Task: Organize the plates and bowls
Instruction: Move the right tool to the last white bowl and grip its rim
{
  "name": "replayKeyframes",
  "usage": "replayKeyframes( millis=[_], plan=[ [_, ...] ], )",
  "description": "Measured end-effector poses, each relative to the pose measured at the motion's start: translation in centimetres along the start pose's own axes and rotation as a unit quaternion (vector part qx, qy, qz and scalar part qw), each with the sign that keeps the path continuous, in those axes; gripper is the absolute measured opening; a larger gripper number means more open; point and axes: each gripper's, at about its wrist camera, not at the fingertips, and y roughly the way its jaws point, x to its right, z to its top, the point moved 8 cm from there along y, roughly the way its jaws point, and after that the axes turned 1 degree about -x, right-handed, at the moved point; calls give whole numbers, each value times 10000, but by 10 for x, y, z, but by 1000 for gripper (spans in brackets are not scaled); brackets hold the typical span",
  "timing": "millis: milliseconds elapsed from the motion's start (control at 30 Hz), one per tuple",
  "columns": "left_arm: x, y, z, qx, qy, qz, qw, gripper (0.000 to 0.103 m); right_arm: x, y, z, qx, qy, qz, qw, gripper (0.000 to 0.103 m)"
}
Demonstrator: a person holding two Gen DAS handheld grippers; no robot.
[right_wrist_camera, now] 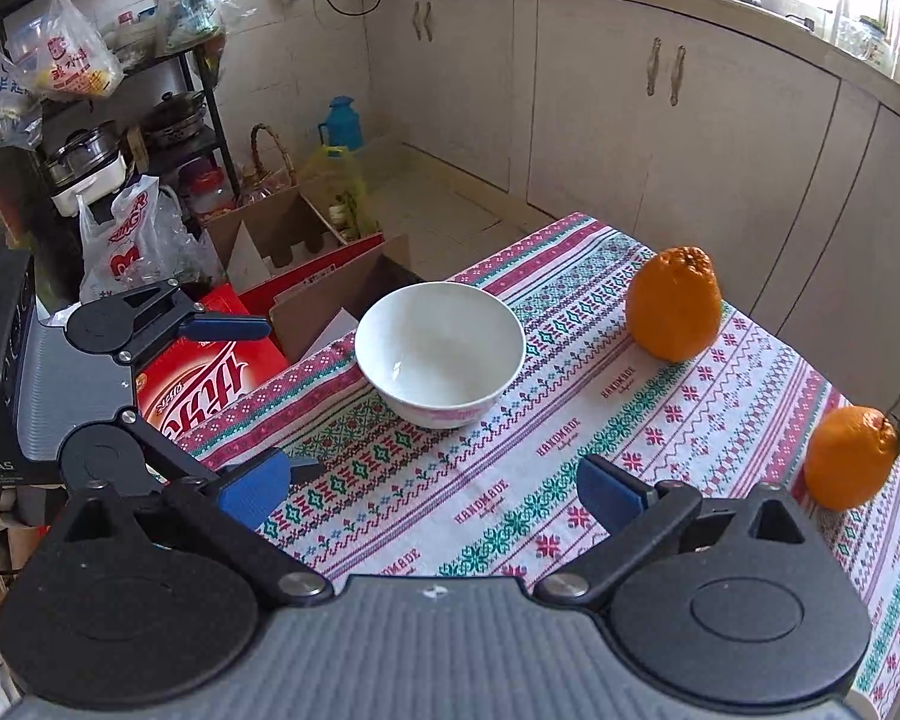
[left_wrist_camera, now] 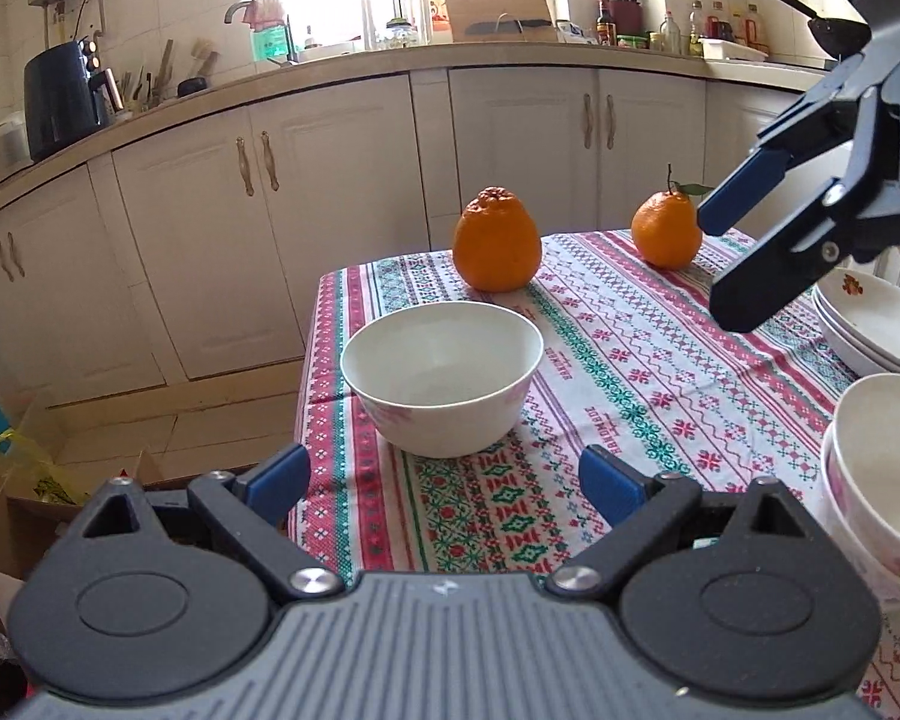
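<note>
The desk (left_wrist_camera: 630, 360) has a cloth (left_wrist_camera: 678, 372) on it with red, green and white stripes of little shapes. A white bowl (left_wrist_camera: 442, 376) sits on the cloth near one corner, open side up. Past it sits a big orange (left_wrist_camera: 497, 240) with a bumpy top. A smaller orange (left_wrist_camera: 666, 229) with a stem and leaf sits further along the far edge. At the right side sit a stack of plates (left_wrist_camera: 876, 324) and a stack of bowls (left_wrist_camera: 882, 474).

Home kitchen: cabinets (left_wrist_camera: 342, 192), countertop (left_wrist_camera: 330, 63).
</note>
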Motion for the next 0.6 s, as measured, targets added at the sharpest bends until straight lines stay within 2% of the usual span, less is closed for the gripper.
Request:
replayKeyframes(
  millis=[200, 400, 600],
  plan=[
    [0, 26, 2, -101, 63, -80, 9999, 96, 11, 39, 23, -251, 24, 425, 9988, 103],
    [-2, 49, 6, -152, 46, -98, 9998, 96, 27, 78, 38, -454, 124, 607, 9970, 101],
    [0, 65, 7, -163, 175, -82, 9997, 96, 40, 111, 47, -583, 317, 802, 9946, 92]
  ],
)
